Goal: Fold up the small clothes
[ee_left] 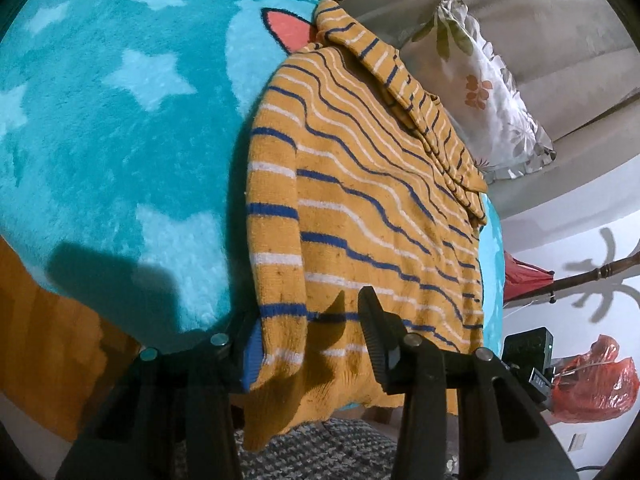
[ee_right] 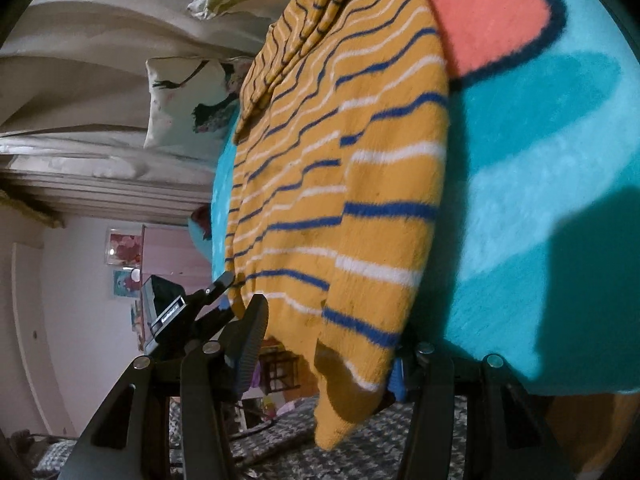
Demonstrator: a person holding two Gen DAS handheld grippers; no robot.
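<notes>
Left gripper (ee_left: 308,344): down at the near hem of the sweater (ee_left: 360,208), jaws parted, with the folded side edge of the knit sitting between them; the pads do not look pressed on the cloth, so this reads as open around it, not yet a pinch.
Right gripper (ee_right: 332,344): at the other near corner, jaws standing wide with the hanging hem between them; no squeeze visible here either.
Sweater hem: it droops over the front edge of the blanket (ee_left: 100,120) and dangles above a grey knitted cover (ee_left: 320,452) below.
Sweater body: mustard yellow with blue and white stripes, lying flat on the turquoise star blanket, both long sides already turned in, a sleeve (ee_left: 384,68) laid across the far end.
Beyond: a floral pillow (ee_left: 488,92) near the far corner, pale bedding behind it.
Handling: soft, limp, light knit; it will sag and bend wherever it is unsupported, and the fuzzy blanket will probably drag at it. Not slippery, not fragile, though a loose knit can stretch if tugged.
Where to grip: both near corners, through every folded layer at once, so the turned-in sides do not spill open.
Next move, as a guess: close both, lift together, carry the hem toward the far end.
</notes>
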